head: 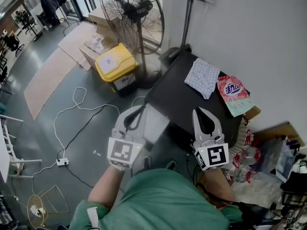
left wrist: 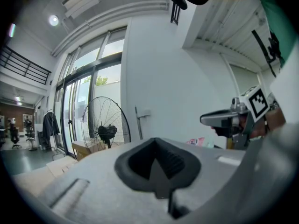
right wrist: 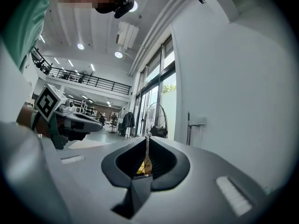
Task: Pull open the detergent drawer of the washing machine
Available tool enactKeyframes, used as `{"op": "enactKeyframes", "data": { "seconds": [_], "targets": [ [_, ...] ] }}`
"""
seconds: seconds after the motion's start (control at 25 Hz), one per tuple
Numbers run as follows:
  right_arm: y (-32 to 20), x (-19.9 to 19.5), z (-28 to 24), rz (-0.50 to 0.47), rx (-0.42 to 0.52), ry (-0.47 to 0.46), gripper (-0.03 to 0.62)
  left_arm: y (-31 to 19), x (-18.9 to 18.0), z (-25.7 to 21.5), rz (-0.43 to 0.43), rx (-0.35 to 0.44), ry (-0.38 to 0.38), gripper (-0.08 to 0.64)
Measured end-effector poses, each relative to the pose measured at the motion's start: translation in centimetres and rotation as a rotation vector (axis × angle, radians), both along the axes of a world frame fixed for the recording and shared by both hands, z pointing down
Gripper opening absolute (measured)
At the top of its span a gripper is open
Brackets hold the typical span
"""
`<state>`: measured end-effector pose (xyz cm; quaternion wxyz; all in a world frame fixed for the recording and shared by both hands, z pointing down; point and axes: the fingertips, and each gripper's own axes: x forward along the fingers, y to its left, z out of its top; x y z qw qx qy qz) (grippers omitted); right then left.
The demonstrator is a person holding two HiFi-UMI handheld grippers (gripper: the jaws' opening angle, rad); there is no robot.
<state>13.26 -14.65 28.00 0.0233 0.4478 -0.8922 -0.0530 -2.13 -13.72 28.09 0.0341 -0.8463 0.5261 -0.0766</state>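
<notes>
1. Head view: high above the person, looking steeply down. Left gripper (head: 136, 110) and right gripper (head: 205, 110) sit close below, the floor (head: 43, 128) far.
2. Left gripper view: level along its fingers (left wrist: 93, 190), facing the fan (left wrist: 105, 129) and white wall (left wrist: 187, 92). Right gripper at the right edge.
3. Right gripper view: level, same heading. Left gripper at the left edge.
4. All three views share the fan.

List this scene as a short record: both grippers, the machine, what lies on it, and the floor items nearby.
left gripper: shut, empty
right gripper: shut, empty, beside the left one
washing machine: dark top, against the wall
on top: checked cloth, pink bag
drawer: not visible from above
floor: fan, yellow box
</notes>
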Motion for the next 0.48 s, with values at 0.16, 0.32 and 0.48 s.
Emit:
{"op": "enactKeyframes", "data": {
  "seconds": [0.16,0.32,0.48],
  "targets": [
    [0.12,0.04,-0.17,0.000,0.000,0.001,0.017,0.16,0.06,-0.14,0.000,0.000,-0.003,-0.002],
    [0.20,0.00,-0.05,0.000,-0.001,0.001,0.017,0.27,-0.01,-0.23,-0.002,0.005,0.006,-0.002],
    [0.41,-0.03,0.12,0.003,-0.001,0.002,0.017,0.49,-0.15,0.06,0.000,0.003,-0.003,-0.002]
  ]
}}
